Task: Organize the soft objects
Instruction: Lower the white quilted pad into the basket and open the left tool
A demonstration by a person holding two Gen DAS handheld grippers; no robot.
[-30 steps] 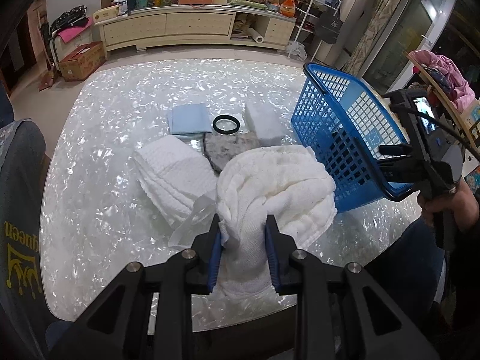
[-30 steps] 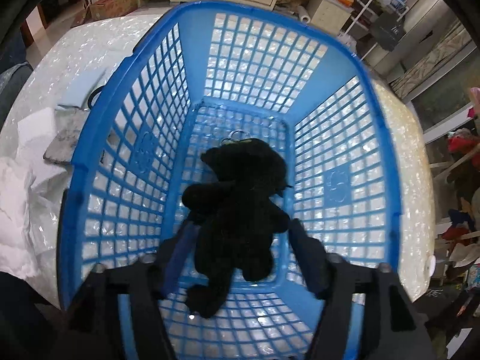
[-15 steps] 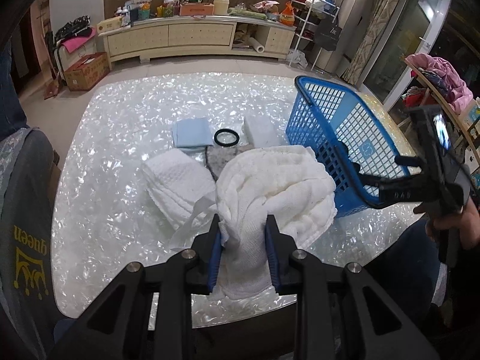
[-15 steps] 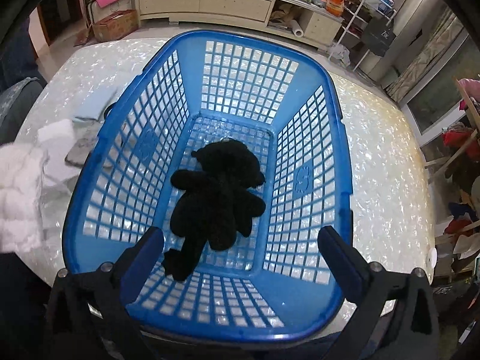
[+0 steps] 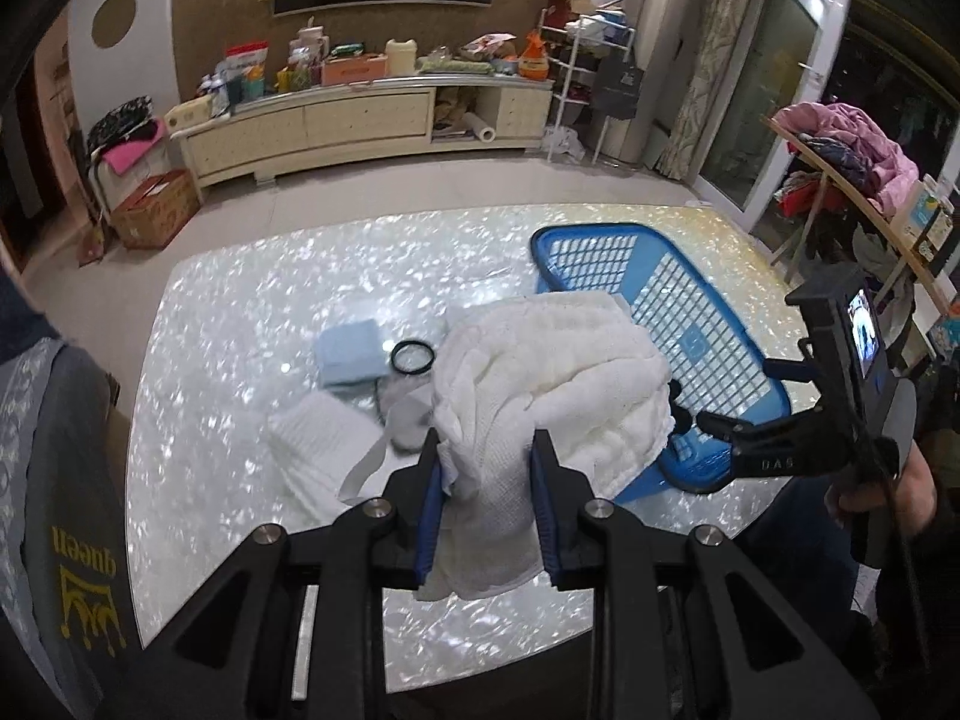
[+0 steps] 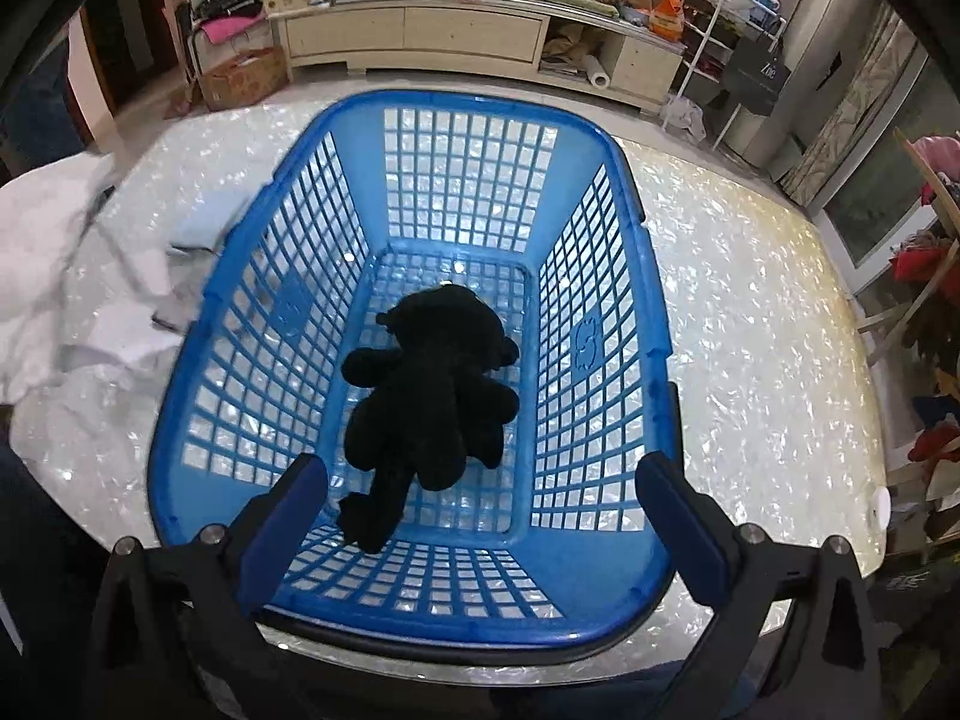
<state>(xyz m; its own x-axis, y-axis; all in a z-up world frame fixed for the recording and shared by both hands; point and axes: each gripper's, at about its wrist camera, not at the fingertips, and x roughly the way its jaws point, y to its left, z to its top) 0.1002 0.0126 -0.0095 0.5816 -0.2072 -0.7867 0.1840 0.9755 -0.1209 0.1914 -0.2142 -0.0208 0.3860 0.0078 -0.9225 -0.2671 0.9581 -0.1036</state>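
Note:
My left gripper (image 5: 487, 468) is shut on a bunched white towel (image 5: 558, 366) and holds it lifted above the table, left of the blue basket (image 5: 708, 348). The towel also shows at the left edge of the right wrist view (image 6: 54, 252). My right gripper (image 6: 480, 504) is open and empty, held above the near rim of the blue basket (image 6: 192, 372). A black plush bear (image 6: 432, 396) lies face down on the basket floor. The right gripper also shows in the left wrist view (image 5: 720, 420) at the basket's near end.
On the pearly white table (image 5: 252, 312) lie a folded white towel (image 5: 312, 450), a light blue cloth (image 5: 351, 351), a black ring (image 5: 411, 356) and a grey pad (image 5: 408, 420). A person's legs are at the near edge. A long cabinet (image 5: 360, 114) stands beyond.
My left gripper has lifted the white towel higher and toward the basket. My right gripper let go of the black bear, opened wide and drew back above the basket's near rim.

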